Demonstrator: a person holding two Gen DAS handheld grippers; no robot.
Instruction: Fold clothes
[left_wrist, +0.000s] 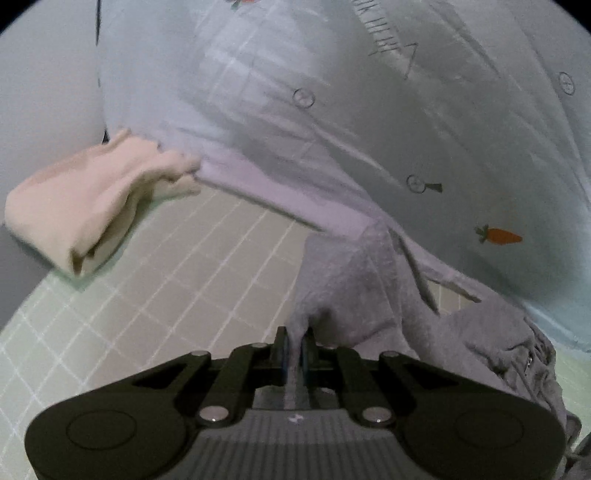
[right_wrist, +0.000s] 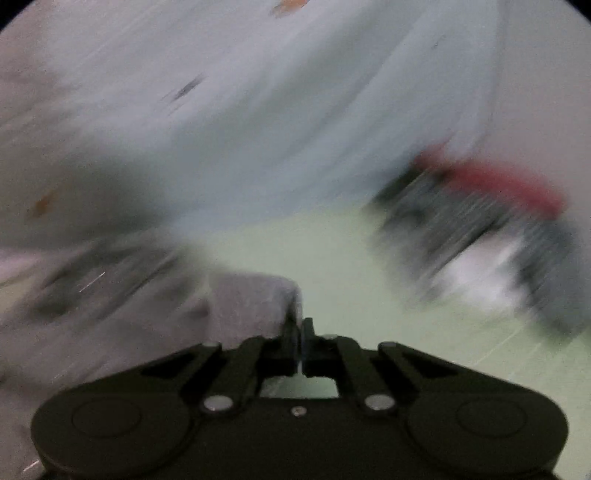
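- Pale blue sheet (left_wrist: 424, 122) fills the far half of the left wrist view: printed with small carrots and round button-like marks, creased, rising toward the far right. Same sheet (right_wrist: 258, 122) in the right wrist view, badly smeared by motion blur.
- Green mat (left_wrist: 177, 266) with a white grid covers the near surface, running from near left to centre. In the right wrist view it (right_wrist: 351, 266) shows as a plain pale green patch, grid lines barely readable.
- Grey garment (left_wrist: 351, 280), fleecy, the piece being folded: it lies on the mat right of centre, bunched toward the near right, with one edge drawn up and back toward the camera. A paler lilac band of it runs far-left toward the pink cloth.
- Folded pink cloth (left_wrist: 85, 206) sits at the far left edge of the mat, touching or just beside the lilac band; cannot tell which.
- Dark pile with a red patch and a white patch (right_wrist: 491, 229), far right in the right wrist view; too blurred to identify.
- Left gripper (left_wrist: 294, 343): jaws nearly together, clamped on a pinched fold of the grey garment, which runs down between the pads toward the body.
- Right gripper (right_wrist: 300, 332): jaws together. A corner of the grey garment (right_wrist: 251, 306) stands just left of the tips and touches the left finger. Cannot tell whether any cloth is caught between the pads.
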